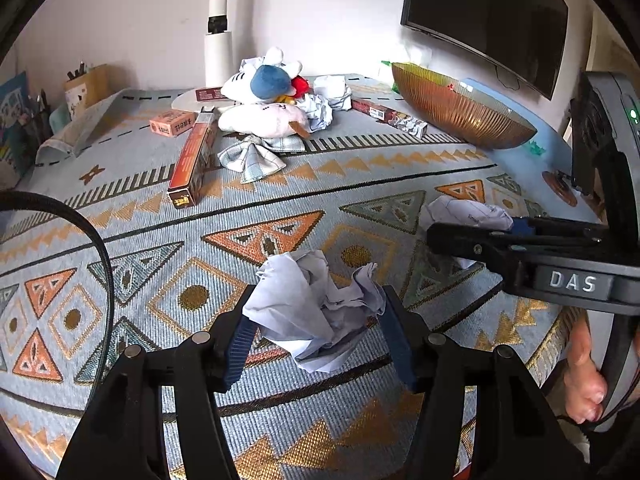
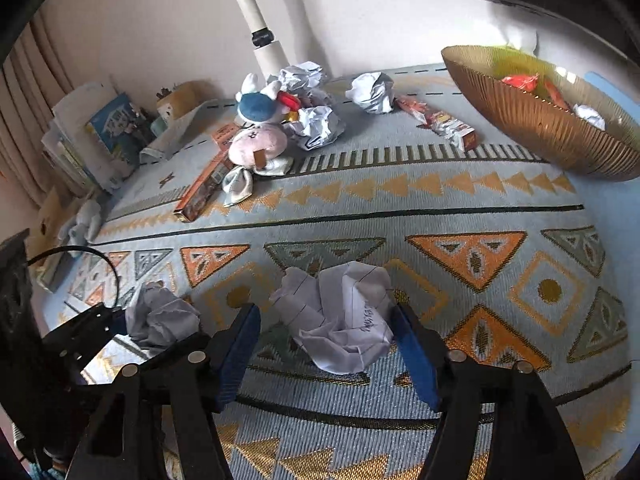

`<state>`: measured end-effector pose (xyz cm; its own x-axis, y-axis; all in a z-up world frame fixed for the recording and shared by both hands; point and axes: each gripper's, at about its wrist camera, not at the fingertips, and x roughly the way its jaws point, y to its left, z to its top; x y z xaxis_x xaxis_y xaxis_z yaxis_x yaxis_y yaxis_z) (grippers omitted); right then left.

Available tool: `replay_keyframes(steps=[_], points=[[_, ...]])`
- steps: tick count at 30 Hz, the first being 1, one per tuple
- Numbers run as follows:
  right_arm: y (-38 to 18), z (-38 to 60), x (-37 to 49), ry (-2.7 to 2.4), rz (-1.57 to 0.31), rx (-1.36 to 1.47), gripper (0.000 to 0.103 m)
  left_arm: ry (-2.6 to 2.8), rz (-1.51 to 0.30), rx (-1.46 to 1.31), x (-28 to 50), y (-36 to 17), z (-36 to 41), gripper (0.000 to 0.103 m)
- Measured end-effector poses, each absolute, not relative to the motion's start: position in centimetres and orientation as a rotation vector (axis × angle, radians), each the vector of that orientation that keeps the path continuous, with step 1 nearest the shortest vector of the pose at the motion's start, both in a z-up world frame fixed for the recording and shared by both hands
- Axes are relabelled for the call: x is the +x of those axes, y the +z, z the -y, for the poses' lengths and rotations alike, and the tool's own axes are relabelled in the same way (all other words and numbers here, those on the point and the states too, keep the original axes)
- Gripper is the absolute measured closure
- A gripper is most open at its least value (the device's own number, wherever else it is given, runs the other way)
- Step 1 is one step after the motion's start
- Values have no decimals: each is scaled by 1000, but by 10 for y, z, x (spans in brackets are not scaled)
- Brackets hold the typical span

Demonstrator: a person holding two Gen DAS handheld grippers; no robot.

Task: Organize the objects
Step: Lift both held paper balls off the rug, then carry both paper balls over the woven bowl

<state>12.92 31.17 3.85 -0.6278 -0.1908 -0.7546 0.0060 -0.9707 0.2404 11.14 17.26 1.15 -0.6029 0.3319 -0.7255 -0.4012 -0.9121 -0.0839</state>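
Two paper wads are lined up, one per gripper. Your left gripper (image 1: 316, 334) is spread around a crumpled paper ball (image 1: 316, 312), pads beside it, not clearly pinching. Your right gripper (image 2: 326, 340) is likewise spread around a lined paper wad (image 2: 340, 316) on the patterned rug (image 2: 440, 208). Bowl (image 2: 532, 120) already holds some scraps. Left to do, I'd judge: these two, more wads by the plush toys (image 2: 260, 124), and the boxes (image 1: 192, 160).
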Motion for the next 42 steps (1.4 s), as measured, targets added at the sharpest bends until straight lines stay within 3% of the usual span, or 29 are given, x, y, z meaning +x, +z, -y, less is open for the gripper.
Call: replay_keyframes(steps=[3, 10, 19, 24, 31, 34, 37, 38, 39, 42], points=[[39, -320, 133, -2720, 385, 1260, 62, 2472, -100, -1103, 110, 14, -173, 49], [83, -342, 158, -2874, 325, 1087, 63, 2416, -38, -957, 106, 63, -192, 50], [172, -408, 179, -3156, 204, 804, 63, 2300, -163, -700, 66, 152, -284, 49], [205, -471, 155, -3245, 360, 732, 63, 2242, -194, -651, 21, 171, -348, 49], [197, -532, 103, -3292, 588, 860, 61, 2149, -108, -764, -44, 143, -407, 50], [183, -546, 89, -3270, 649, 921, 59, 2142, -106, -771, -54, 133, -420, 49], [169, -558, 82, -3245, 731, 945, 44, 2129, -69, -817, -62, 122, -426, 23], [165, -561, 81, -3254, 743, 958, 30, 2126, -55, -841, -65, 117, -426, 23], [161, -563, 80, -3271, 740, 979, 25, 2120, -48, -855, -66, 116, -424, 23], [159, -563, 84, -3281, 720, 968, 25, 2100, -24, -872, -63, 117, -412, 23]])
